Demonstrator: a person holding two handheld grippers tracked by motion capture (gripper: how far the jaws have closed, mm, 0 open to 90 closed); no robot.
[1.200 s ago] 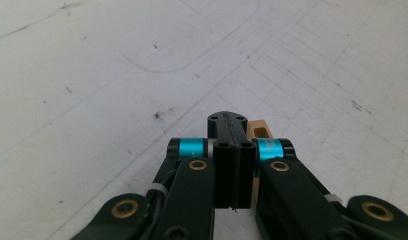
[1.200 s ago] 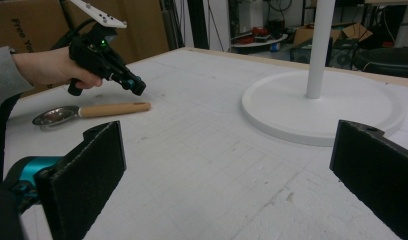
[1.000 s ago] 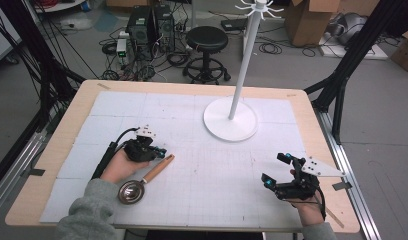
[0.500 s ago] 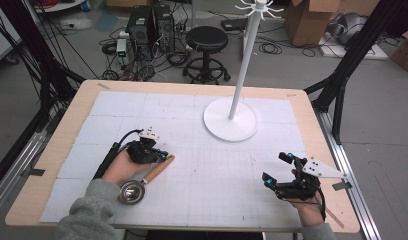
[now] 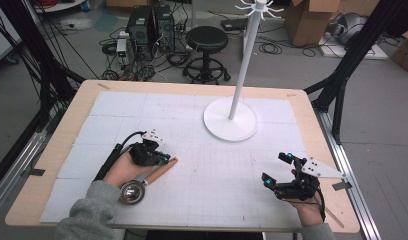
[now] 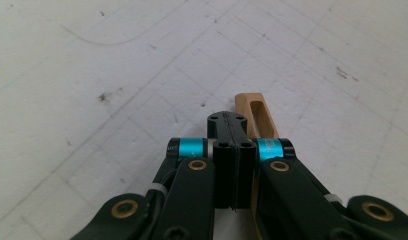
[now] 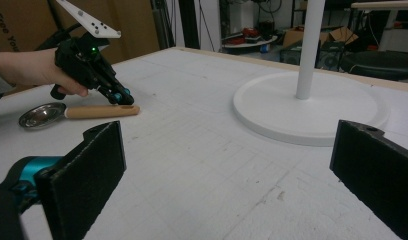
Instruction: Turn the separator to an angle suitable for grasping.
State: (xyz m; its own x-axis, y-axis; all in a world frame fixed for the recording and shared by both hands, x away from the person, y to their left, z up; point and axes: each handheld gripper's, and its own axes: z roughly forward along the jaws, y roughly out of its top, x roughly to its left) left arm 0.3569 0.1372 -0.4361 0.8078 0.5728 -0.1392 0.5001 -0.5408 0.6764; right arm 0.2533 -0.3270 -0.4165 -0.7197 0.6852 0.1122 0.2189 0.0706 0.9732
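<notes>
A small metal ladle (image 5: 132, 192) with a wooden handle (image 5: 160, 171) lies on the white mat at the front left. My left gripper (image 5: 163, 159) is shut, its tips resting just above the far end of the handle. In the left gripper view the jaws (image 6: 227, 122) are pressed together with nothing between them, and the slotted handle end (image 6: 256, 114) pokes out beside them on the right. My right gripper (image 5: 276, 168) hovers open at the front right, holding nothing. From the right gripper view (image 7: 229, 150) I see the left gripper (image 7: 123, 97) touching the handle (image 7: 99, 111).
A white stand with a round base (image 5: 217, 125) and a tall pole (image 5: 247, 60) rises at the back centre of the mat; its base (image 7: 272, 107) lies ahead of my right jaws. A stool (image 5: 206, 37) and boxes stand beyond the table's wooden edge (image 5: 192, 86).
My left gripper has slid a little toward me and to the right, coming down by the handle's far end. The right gripper has barely shifted.
</notes>
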